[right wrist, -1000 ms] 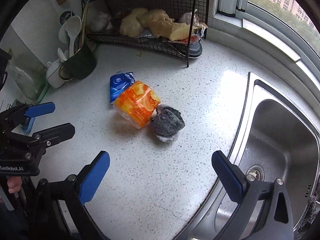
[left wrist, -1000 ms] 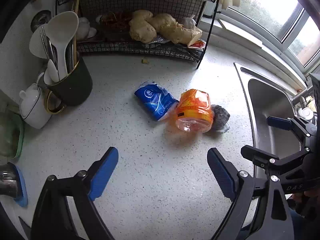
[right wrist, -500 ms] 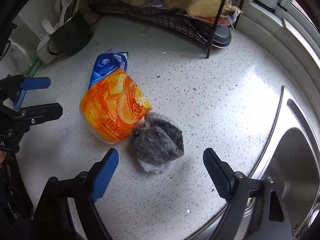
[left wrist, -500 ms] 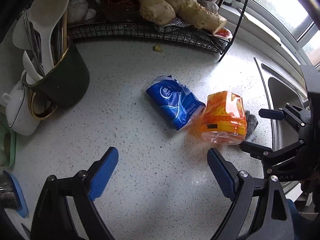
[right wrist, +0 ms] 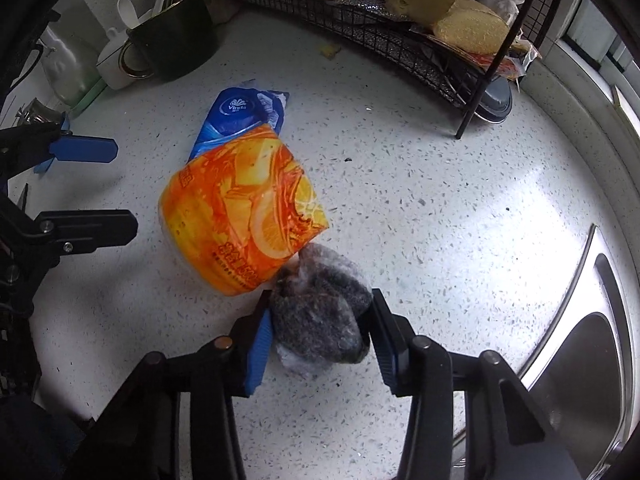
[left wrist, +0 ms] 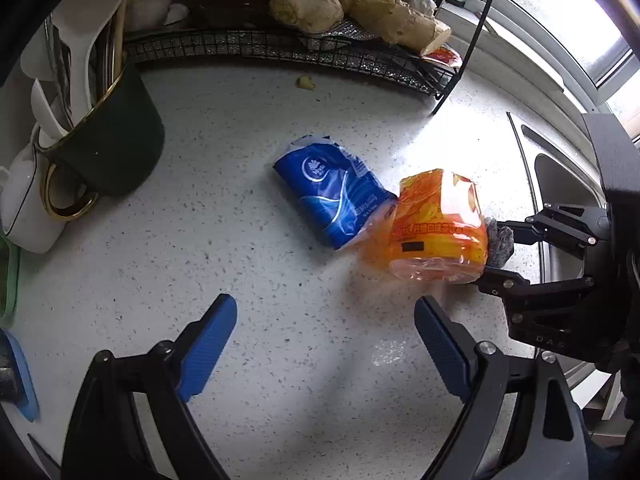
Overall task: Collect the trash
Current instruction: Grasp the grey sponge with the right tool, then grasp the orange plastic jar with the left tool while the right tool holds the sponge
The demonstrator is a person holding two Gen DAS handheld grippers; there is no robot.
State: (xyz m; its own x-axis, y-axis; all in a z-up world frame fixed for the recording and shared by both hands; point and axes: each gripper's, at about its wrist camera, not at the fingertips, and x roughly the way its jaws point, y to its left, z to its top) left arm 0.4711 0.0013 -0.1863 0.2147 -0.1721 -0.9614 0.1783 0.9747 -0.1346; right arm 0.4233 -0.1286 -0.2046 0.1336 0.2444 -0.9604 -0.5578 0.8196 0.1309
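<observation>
Three pieces of trash lie together on the speckled white counter: a blue tissue wrapper [left wrist: 334, 196] [right wrist: 240, 118], an orange plastic wrapper [left wrist: 438, 226] [right wrist: 244, 220] and a grey clump in clear film [right wrist: 320, 316], partly hidden behind the orange one in the left wrist view [left wrist: 500, 242]. My right gripper [right wrist: 320, 320] is shut on the grey clump, with a finger on each side of it. My left gripper [left wrist: 324, 344] is open and empty above bare counter, short of the blue and orange wrappers.
A black wire rack [left wrist: 280, 48] holding ginger stands at the back. A dark green utensil mug [left wrist: 108, 148] and a white pot [left wrist: 24, 208] are at the left. A steel sink [right wrist: 580, 344] lies to the right. A small food scrap [left wrist: 306, 82] lies near the rack.
My right gripper moved forward and down and closed around the grey clump. My left gripper moved closer to the wrappers and stayed open.
</observation>
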